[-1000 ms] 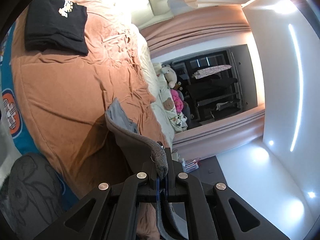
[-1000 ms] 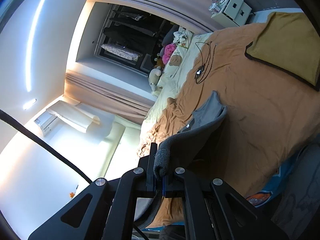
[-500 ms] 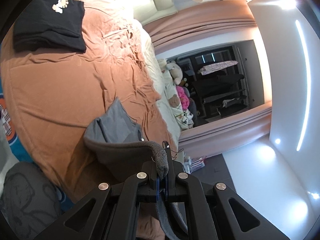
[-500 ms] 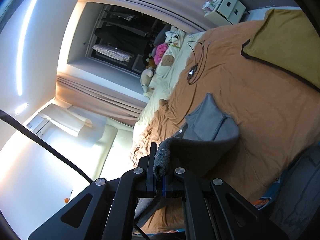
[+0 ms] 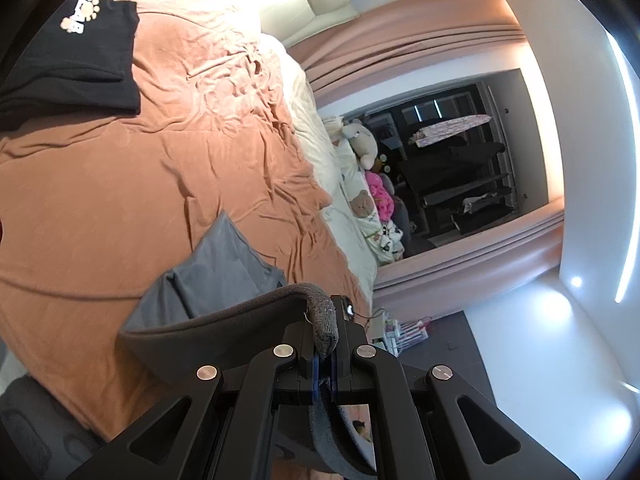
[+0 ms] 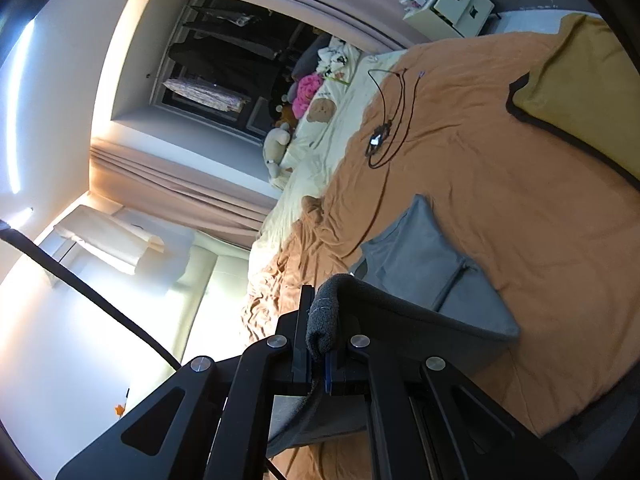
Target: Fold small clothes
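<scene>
Since the earlier frames, the grey garment (image 5: 224,276) has been carried further over the bed (image 5: 120,184), so that more of its lower part is now laid flat on the brown cover while its upper edge is held up in a curve. One corner of that edge is clamped between the closed jaws of the left tool (image 5: 326,344), with a rolled bit of dark cloth sticking up past the fingertips. The other corner is clamped in the same way by the right tool (image 6: 322,344), whose jaws are also shut on the garment (image 6: 420,264). Between the two tools the cloth is seen folded back toward the cameras, its inner side in shadow. A black folded shirt (image 5: 76,60) with a pale print is lain near the far left part of the bed, well apart from the garment. In the right view a black cable (image 6: 384,120) is coiled on the cover beyond the garment, and a yellow pillow (image 6: 580,96) with dark piping is set at the bed's right side. Plush toys (image 5: 368,168) are piled along the cream sheet by the window. A white drawer box (image 6: 452,4) is stood beyond the bed; what it holds cannot be told.
</scene>
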{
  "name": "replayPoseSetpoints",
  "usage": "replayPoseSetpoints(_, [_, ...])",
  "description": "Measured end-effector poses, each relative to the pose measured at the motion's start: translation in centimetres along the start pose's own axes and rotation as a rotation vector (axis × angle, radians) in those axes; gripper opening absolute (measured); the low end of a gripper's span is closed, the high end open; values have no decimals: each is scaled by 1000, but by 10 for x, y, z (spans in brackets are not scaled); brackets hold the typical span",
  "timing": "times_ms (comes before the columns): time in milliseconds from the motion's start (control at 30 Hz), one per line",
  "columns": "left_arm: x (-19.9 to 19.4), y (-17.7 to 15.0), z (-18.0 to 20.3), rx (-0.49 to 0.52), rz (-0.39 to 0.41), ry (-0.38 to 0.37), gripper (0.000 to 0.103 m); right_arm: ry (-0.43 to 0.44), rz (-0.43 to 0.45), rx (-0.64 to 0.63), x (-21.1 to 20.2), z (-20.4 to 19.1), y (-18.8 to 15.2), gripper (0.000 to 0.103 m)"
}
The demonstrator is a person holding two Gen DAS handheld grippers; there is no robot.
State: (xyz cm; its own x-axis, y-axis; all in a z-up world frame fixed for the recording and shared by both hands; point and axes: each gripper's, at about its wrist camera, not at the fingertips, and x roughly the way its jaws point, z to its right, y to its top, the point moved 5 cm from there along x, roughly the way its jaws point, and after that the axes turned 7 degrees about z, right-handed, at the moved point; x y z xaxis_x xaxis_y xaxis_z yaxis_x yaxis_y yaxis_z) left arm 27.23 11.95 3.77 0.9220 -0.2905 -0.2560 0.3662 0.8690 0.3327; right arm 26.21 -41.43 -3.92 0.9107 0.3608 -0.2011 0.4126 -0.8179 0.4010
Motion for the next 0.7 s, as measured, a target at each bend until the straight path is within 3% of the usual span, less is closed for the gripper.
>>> replayPoseSetpoints(367, [81, 17, -13, -30, -46, 65, 3, -72, -51, -2, 68, 1, 29, 0])
replayPoseSetpoints(700, [162, 15, -65, -77, -118, 182, 3, -176, -112, -17, 130, 12, 45, 0])
